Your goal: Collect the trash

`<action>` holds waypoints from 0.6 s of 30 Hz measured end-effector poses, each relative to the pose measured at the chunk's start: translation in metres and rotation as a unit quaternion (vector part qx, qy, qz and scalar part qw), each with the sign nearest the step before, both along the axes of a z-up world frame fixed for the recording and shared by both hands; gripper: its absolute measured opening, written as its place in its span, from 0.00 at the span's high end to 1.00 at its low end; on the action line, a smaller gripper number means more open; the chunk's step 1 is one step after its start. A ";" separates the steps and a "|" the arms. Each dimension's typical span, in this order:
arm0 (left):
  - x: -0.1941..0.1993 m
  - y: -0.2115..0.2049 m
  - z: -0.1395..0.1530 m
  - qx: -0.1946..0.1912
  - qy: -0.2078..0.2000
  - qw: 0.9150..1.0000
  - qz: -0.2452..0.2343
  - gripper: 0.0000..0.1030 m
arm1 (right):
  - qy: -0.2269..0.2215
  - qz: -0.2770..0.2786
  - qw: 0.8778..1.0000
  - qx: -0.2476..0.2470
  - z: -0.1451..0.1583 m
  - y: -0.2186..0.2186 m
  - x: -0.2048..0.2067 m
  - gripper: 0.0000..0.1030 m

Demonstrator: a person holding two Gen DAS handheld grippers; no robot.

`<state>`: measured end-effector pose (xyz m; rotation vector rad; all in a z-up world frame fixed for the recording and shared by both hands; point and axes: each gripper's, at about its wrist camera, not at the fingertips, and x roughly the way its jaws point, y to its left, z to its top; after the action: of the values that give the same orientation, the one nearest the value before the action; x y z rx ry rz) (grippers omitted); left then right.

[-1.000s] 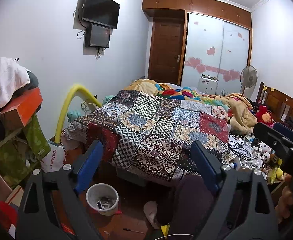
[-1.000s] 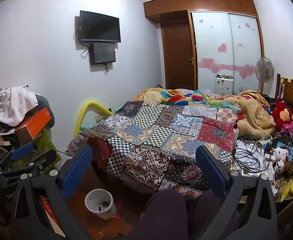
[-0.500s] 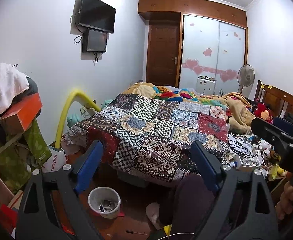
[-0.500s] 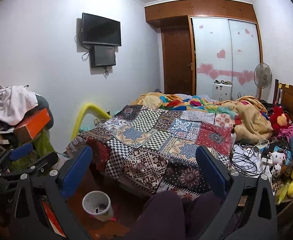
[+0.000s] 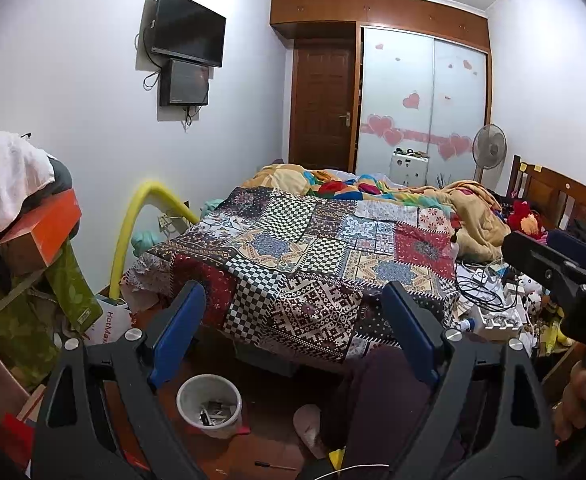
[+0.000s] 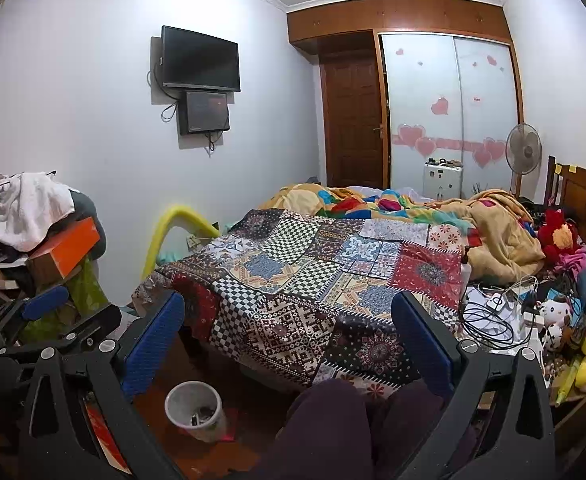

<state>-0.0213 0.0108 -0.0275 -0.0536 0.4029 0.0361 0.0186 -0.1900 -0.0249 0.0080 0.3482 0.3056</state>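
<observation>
Landmark: white waste bin (image 5: 209, 404) on the reddish floor, just off the foot corner of the bed (image 5: 313, 264).

Left gripper (image 5: 293, 332): blue-padded fingers spread wide apart, nothing between them, held above the floor. Bin sits below and between the fingers, nearer the left pad. Right gripper (image 6: 289, 336): also spread wide, empty; from its camera the bin (image 6: 195, 408) lies low, just beside the left pad.

Inside the bin: a few small dark and pale scraps of trash (image 5: 213, 414) at the bottom; too small to tell what they are, probably wrappers or paper.

Right of the bin: person's legs in dark purple trousers (image 6: 333, 428) and a pinkish slipper (image 5: 309, 424) on the floor. A thin dark stick-like item (image 5: 275, 466) lies on the floor below-right of the bin.

Left of the bin: clutter pile with an orange box (image 5: 43, 226), white cloth (image 5: 7, 176) on top, green bags below. Yellow foam tube (image 5: 141, 224) arches behind the bin against the wall.

Far right of the bin, on the bed's side: tangled cables (image 6: 489, 320), chargers, plush toys (image 6: 557, 236). The other gripper shows at the right edge of the left camera's view, and at the left edge of the right camera's view.
</observation>
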 end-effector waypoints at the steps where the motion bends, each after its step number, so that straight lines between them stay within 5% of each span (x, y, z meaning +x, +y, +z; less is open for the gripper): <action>1: 0.000 -0.001 0.000 0.003 0.000 1.000 0.000 0.12 | 0.000 0.000 1.000 0.000 0.000 0.001 0.000 0.00; 18: -0.003 -0.004 0.002 0.011 -0.011 1.000 0.003 0.04 | -0.002 0.001 1.000 0.000 0.002 0.001 -0.004 0.00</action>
<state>-0.0238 0.0073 -0.0253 -0.0335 0.3796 0.0450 0.0151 -0.1888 -0.0226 0.0070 0.3434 0.3068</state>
